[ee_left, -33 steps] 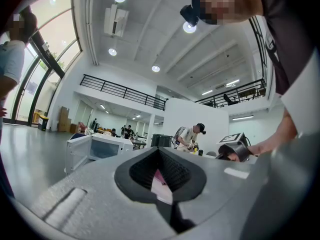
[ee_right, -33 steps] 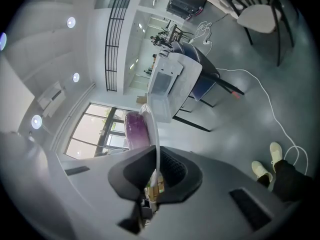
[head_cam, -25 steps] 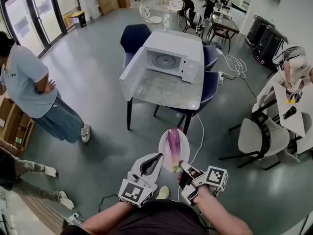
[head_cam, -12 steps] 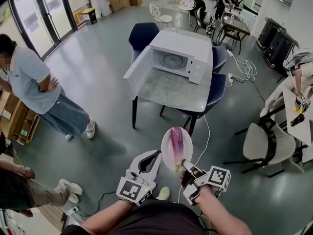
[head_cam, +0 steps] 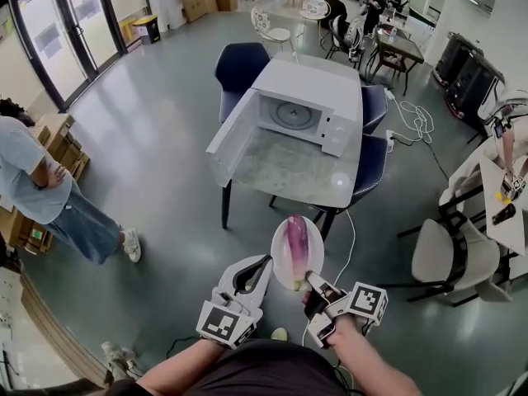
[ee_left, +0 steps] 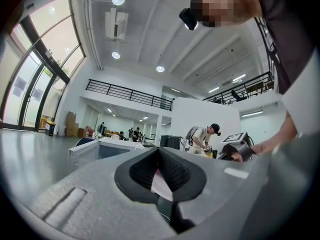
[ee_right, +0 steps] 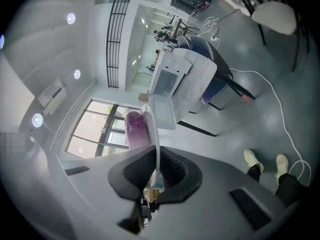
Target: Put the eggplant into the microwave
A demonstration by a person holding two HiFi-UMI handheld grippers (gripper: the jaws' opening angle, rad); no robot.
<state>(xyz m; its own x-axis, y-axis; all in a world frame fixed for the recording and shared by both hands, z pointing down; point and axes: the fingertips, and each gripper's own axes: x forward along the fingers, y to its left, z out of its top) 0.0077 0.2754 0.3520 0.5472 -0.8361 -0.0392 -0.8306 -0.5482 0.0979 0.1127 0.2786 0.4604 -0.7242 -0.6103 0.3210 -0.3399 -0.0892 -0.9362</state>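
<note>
The eggplant lies on a white plate clamped at its near rim by the right hand-held gripper, the left hand-held gripper has its jaws together and empty, and the microwave stands open on the far tabletop, so approach and insertion are outstanding.

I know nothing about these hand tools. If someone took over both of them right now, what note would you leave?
Right gripper: jaws shut on the rim of the white plate, which carries the eggplant.
Left gripper: jaws together, holding nothing, close beside the plate's edge.
Microwave: on the table ahead, door wide open, nothing inside.
Done: the eggplant is lifted on its plate and the door is open.
Left: walk up to the table, keep the plate level, and set the eggplant inside the microwave.
</note>
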